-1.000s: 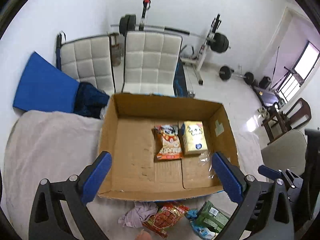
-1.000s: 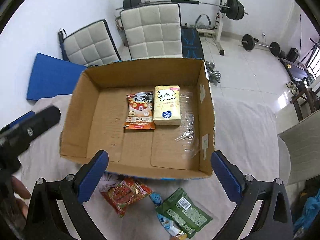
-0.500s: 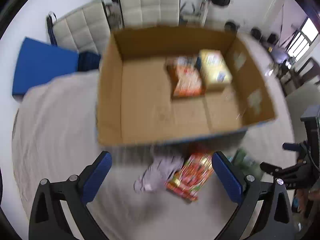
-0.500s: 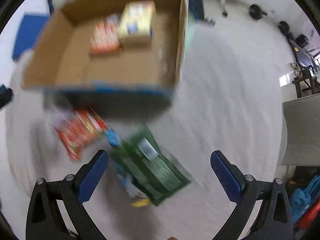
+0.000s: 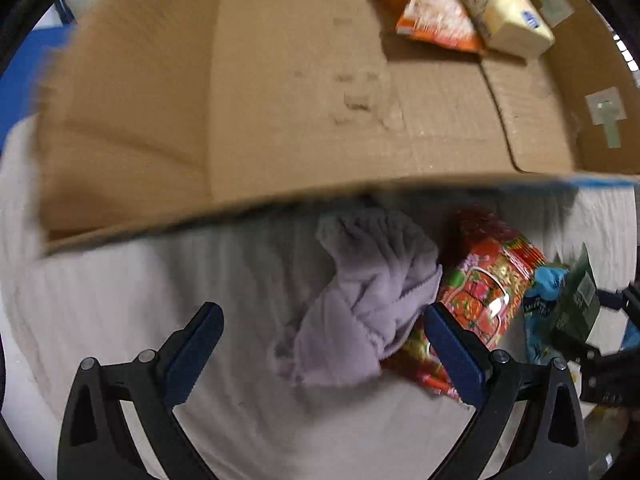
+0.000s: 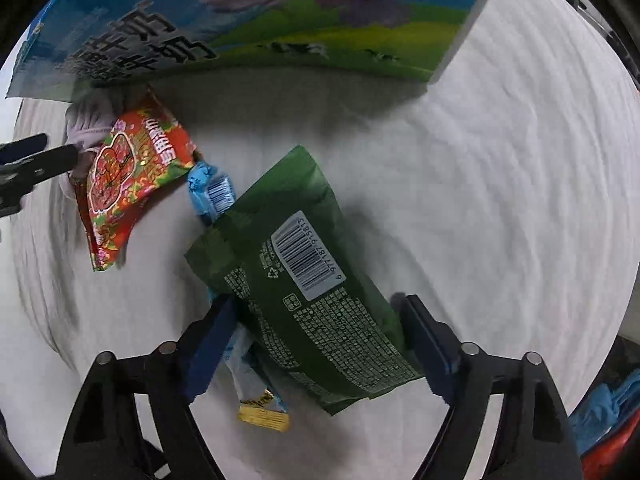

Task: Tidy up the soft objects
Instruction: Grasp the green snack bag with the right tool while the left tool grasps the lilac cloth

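A crumpled lilac cloth (image 5: 368,300) lies on the white bedding in front of the cardboard box (image 5: 120,128). My left gripper (image 5: 324,332) is open, its jaws either side of the cloth. A red snack bag (image 5: 488,284) lies right of the cloth, also in the right wrist view (image 6: 128,176). My right gripper (image 6: 320,320) is open, its jaws either side of a green snack bag (image 6: 296,280) that lies over a blue packet (image 6: 212,192). The box holds an orange bag (image 5: 432,20) and a yellow pack (image 5: 504,12).
The box's printed outer wall (image 6: 248,28) fills the top of the right wrist view. White bedding (image 6: 520,180) stretches to the right of the bags. A small gold packet (image 6: 264,416) lies below the green bag. The other gripper shows at the right edge of the left wrist view (image 5: 608,368).
Both grippers have dropped from above the box down to the bedding in front of it. The left now straddles the cloth, the right straddles the green bag. The jaws stay open.
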A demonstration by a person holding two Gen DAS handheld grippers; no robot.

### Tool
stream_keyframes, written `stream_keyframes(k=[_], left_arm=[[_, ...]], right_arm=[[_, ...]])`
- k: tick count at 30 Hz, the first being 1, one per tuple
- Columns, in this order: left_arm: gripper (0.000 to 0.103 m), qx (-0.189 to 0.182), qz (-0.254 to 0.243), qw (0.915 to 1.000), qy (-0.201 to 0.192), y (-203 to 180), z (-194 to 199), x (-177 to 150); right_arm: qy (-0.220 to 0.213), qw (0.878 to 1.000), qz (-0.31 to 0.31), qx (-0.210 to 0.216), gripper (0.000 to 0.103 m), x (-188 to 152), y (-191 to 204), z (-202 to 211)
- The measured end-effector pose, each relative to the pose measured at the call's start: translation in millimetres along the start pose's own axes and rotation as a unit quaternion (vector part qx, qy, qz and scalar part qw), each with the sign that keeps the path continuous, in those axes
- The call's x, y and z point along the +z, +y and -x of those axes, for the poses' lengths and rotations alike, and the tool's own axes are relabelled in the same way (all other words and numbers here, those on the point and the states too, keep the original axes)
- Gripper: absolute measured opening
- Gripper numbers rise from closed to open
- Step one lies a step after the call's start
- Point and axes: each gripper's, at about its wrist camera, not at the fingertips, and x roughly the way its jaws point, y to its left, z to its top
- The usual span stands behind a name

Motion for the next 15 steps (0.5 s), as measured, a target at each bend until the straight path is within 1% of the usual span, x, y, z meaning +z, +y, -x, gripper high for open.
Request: stream_keyframes(k=[1, 2, 3, 4, 5, 6, 9, 11, 13, 15], left_arm=[[0.101, -0.004, -0.002, 1.0, 0.002, -0.9, -5.2, 1.9], [0.093, -0.007, -0.006, 1.0, 0.001, -2.1, -8.0, 2.7], [0.08, -0.013, -0.007, 0.9999, 0.004, -2.8, -10.7, 2.7], [0.072, -0.026, -0.003, 0.9996, 0.011, -2.9, -14.0, 1.6], [0.058, -0.038, 0.0, 0.9992, 0.015, -3.1, -15.4, -1.0], [0.056, -0.046, 0.003, 0.9988, 0.015, -3.7, -15.0, -5.7], [0.054, -0.057, 0.018, 0.998, 0.02, -2.5, -14.7, -21.1], [0.054, -0.067, 0.036, 0.9969, 0.019, 1.2, -13.4, -39.2], [0.053, -0.071, 0.056, 0.9956, 0.023, 4.6, -12.7, -59.4], [0.051, -0.08, 0.07, 0.9941, 0.025, 6.8, -12.4, -79.3]], right_arm=[[0.0, 1.0, -0.002, 0.002, 0.078, -1.0, 0.9, 1.1], [-0.002, 1.0, -0.005, 0.0, 0.075, -0.6, 1.1, 2.2], [-0.004, 1.0, -0.011, -0.002, 0.072, -1.4, 0.5, 3.6], [-0.005, 1.0, -0.019, -0.001, 0.071, -2.4, -2.8, 5.1], [-0.006, 0.999, -0.031, 0.0, 0.067, -3.7, -6.0, 7.5], [-0.007, 0.999, -0.04, -0.001, 0.063, -4.8, -5.3, 9.6], [-0.009, 0.996, -0.089, 0.0, 0.058, -12.6, -16.7, 14.9], [-0.011, 0.993, -0.117, 0.004, 0.058, -19.0, -23.1, 16.5], [-0.011, 0.993, -0.119, -0.008, 0.058, -23.7, -25.8, 16.1], [-0.009, 0.995, -0.103, -0.007, 0.059, -24.3, -24.4, 16.9]])
